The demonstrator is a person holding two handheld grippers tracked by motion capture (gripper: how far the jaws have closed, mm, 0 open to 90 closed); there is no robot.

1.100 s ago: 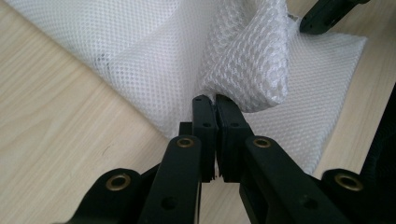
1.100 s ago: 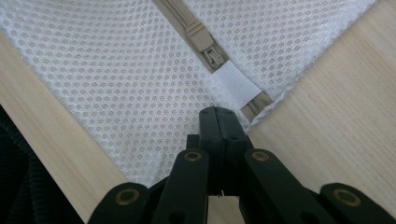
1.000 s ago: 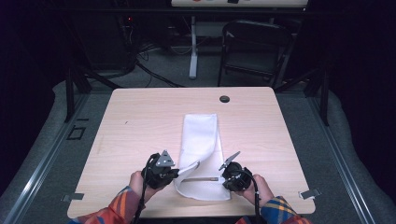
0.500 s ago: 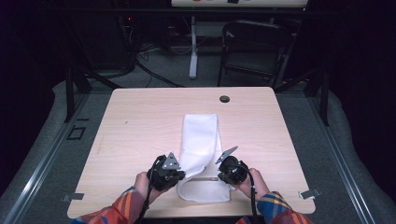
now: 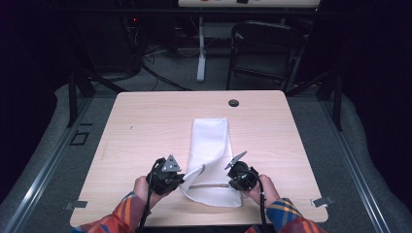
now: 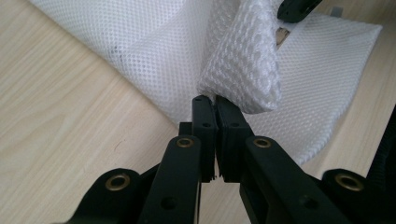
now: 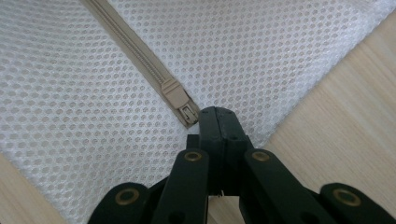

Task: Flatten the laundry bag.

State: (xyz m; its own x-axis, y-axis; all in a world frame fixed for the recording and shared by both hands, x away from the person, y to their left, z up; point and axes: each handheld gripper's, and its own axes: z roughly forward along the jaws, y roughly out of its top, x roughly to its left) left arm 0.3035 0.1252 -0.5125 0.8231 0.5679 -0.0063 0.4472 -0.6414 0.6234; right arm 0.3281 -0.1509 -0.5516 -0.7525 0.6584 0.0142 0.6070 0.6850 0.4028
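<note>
A white mesh bag (image 5: 210, 145) lies lengthwise on the wooden table (image 5: 141, 126), with a beige zipper (image 5: 209, 185) across its near end. My left gripper (image 5: 180, 177) is shut on a raised fold of the mesh (image 6: 243, 70) at the bag's near left edge. My right gripper (image 5: 230, 180) is shut at the zipper's right end. In the right gripper view its closed tips (image 7: 216, 111) sit on the mesh just beside the zipper pull (image 7: 183, 103), which lies outside the jaws. Whether any cloth is pinched there is hidden.
A dark round grommet (image 5: 233, 103) sits in the table's far edge. Beyond the table stand a chair (image 5: 265, 48) and cables on the floor. Bare wood lies to the left and right of the bag.
</note>
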